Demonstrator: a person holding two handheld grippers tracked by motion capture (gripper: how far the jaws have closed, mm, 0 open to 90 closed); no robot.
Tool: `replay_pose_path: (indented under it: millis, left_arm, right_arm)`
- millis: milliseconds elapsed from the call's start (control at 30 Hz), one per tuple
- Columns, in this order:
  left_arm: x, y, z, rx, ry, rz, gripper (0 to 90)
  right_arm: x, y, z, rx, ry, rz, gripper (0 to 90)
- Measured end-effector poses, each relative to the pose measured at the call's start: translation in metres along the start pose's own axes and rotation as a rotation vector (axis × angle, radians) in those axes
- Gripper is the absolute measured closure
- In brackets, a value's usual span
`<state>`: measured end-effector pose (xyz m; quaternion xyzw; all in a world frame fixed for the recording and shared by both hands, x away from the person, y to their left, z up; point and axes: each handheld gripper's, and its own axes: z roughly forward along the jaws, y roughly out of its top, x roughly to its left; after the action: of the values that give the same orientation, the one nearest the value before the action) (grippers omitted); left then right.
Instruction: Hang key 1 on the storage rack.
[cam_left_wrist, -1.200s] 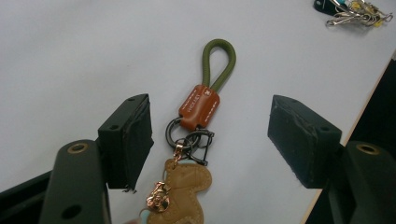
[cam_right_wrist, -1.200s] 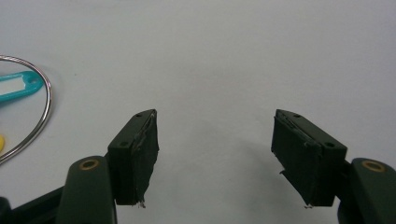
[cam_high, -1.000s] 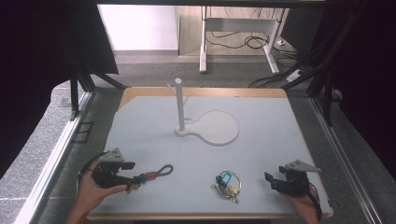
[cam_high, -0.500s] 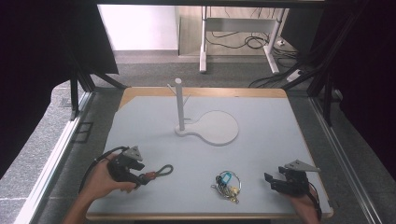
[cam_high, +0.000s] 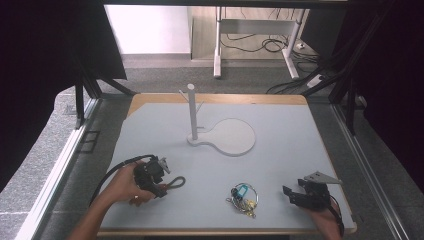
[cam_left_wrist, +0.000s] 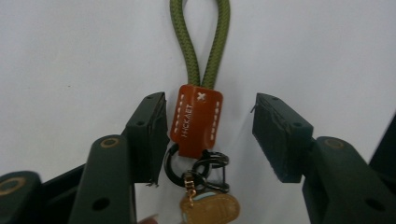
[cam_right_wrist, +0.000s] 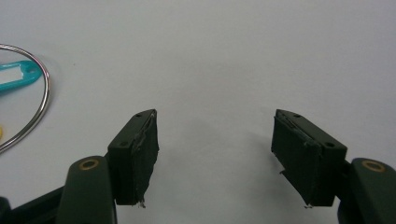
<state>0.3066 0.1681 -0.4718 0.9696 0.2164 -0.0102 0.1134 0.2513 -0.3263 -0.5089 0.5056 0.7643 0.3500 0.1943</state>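
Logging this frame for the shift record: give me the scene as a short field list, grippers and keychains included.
surface: pale grey table mat
left gripper: jaws have just been closing, around the brown leather tab of the green cord keychain; one pad at the tab's edge, the other apart
right gripper: open, nothing between the jaws, over bare mat
second keychain: metal ring with teal tag, lying between the two grippers
stand: white post on a round base, mid table

Green cord keychain (cam_left_wrist: 198, 93), brown tab, lies flat.
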Motion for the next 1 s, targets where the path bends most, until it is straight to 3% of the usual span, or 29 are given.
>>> replay_pose_path:
  millis: [300, 433, 567, 767, 867, 1000]
  left_arm:
    - [-0.002, 0.01, 0.01, 0.079, 0.02, 0.02, 57.1]
    - [-0.003, 0.013, 0.01, 0.095, 0.021, 0.019, 65.5]
    - [-0.003, 0.012, 0.01, 0.087, 0.022, 0.005, 66.5]
    - [0.003, 0.002, 0.001, 0.013, 0.005, -0.054, 66.7]
    - [0.007, -0.003, -0.009, -0.034, 0.008, -0.112, 66.6]
    - [0.01, -0.005, -0.019, -0.079, 0.001, -0.142, 66.6]
  right_arm:
    - [0.001, 0.0, 0.001, 0.007, 0.0, -0.007, 31.7]
    - [0.001, 0.0, 0.001, 0.007, -0.001, -0.009, 31.7]
    - [0.002, 0.0, 0.001, 0.008, -0.002, -0.011, 31.7]
    - [0.001, -0.001, 0.001, 0.009, -0.006, -0.008, 31.7]
    - [0.001, 0.0, 0.002, 0.01, -0.005, -0.005, 31.7]
    - [0.001, 0.0, 0.001, 0.008, -0.006, -0.006, 31.7]
